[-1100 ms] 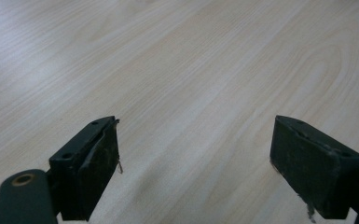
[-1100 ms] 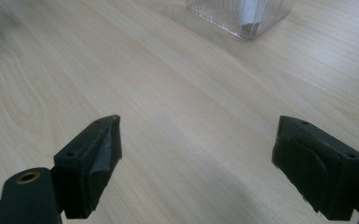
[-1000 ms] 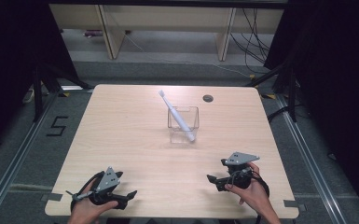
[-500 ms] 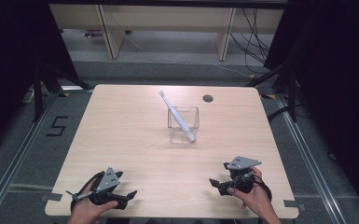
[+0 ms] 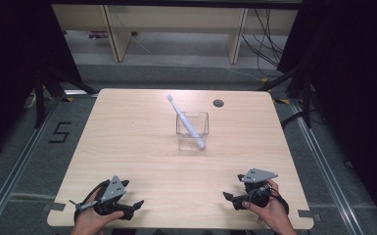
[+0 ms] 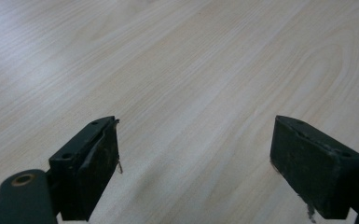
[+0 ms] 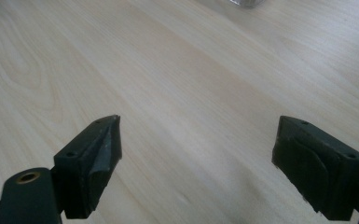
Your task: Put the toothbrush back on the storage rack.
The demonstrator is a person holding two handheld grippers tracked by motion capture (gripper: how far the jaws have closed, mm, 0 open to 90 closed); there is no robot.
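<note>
Both tools sit near the front edge of the table [image 5: 127, 127], well apart from the thing they would reach for. The left gripper [image 5: 136, 204] has its jaws spread wide with nothing but bare wood between them, and the right gripper [image 5: 228, 197] is the same: wide and empty. The toothbrush [image 5: 186, 122] leans tilted in the clear cup [image 5: 193, 131] near the middle of the table, its head sticking out over the far rim and its thick handle end resting low at the near side

The main risk, as I judge it, is the cup. It looks light and see-through, so a jaw coming in low could knock it or tip it before it closes on the handle, and the brush would roll out. A pinch on the smooth, rounded handle may also slip, and lifting the brush at a slant could drag the cup along with it. Reaching with both tools at once could crowd the small cup

Some things are hard to make out. The cup's walls almost vanish against the wood, so where its near rim lies is unclear, and whether the handle end touches the cup's floor or its wall cannot be told. In the right gripper view just a blurred bit of the cup shows at the top edge. The small dark round spot [image 5: 218, 103] at the far side of the table is too small to identify
</note>
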